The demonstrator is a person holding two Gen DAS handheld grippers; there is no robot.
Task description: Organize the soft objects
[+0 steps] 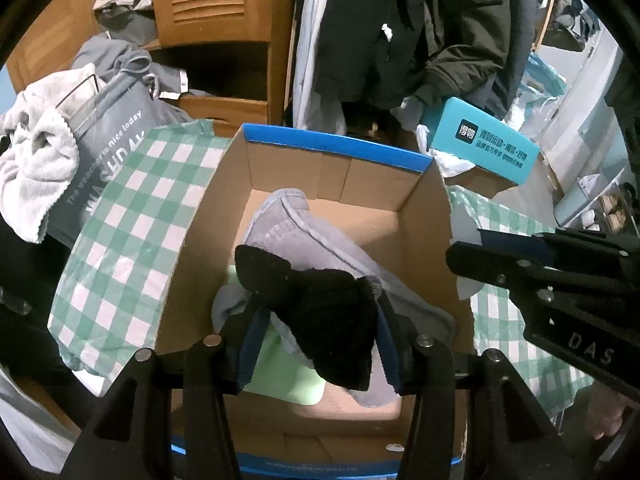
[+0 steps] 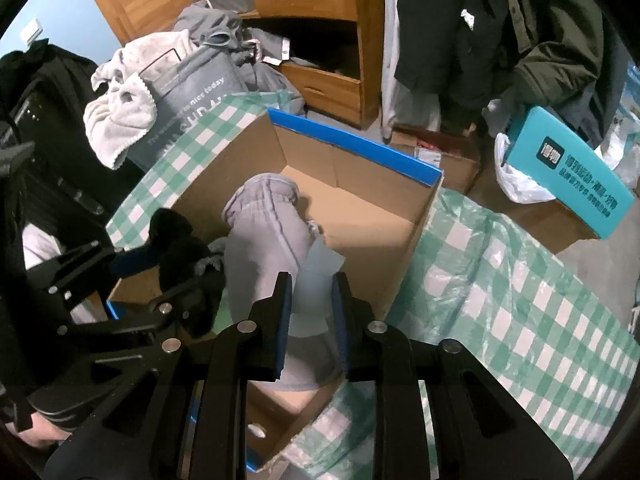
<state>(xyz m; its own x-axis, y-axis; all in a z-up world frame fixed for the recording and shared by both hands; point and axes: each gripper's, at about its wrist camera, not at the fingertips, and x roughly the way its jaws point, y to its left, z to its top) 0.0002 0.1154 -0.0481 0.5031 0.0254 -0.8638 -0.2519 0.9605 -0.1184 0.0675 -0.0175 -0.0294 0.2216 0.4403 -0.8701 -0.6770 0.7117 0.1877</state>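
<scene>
An open cardboard box with a blue rim stands on a green checked cloth; it also shows in the right wrist view. Folded grey clothing lies inside it. My left gripper is shut on a black sock over the box; the sock also shows in the right wrist view. My right gripper is shut on a pale grey sock at the box's near right wall. The right gripper shows in the left wrist view by the box's right wall.
A grey laundry bag with a white towel stands at the left. A wooden cabinet and hanging dark coats are behind. A teal box sits at the right. The checked cloth spreads around the box.
</scene>
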